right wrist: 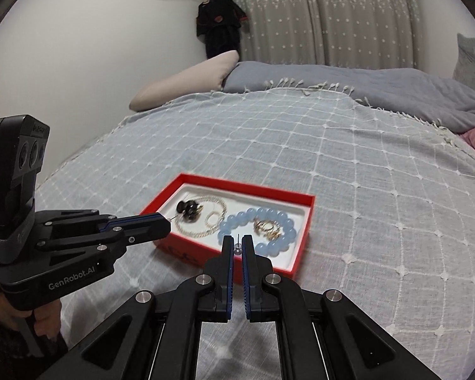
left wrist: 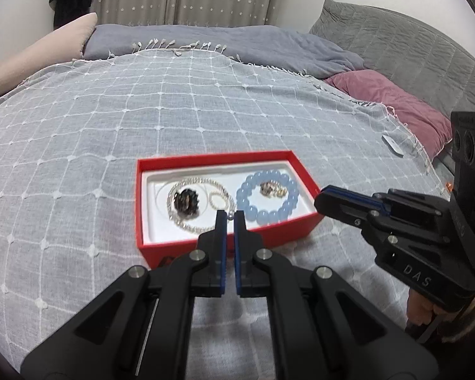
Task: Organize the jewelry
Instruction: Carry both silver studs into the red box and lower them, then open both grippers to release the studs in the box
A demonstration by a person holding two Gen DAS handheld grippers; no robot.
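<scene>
Bracelet, necklace inside red box

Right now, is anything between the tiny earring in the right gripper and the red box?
No, nothing visible. The right gripper holds the earring right over the red box's near wall; inside, the blue bracelet lies just ahead.
</scene>
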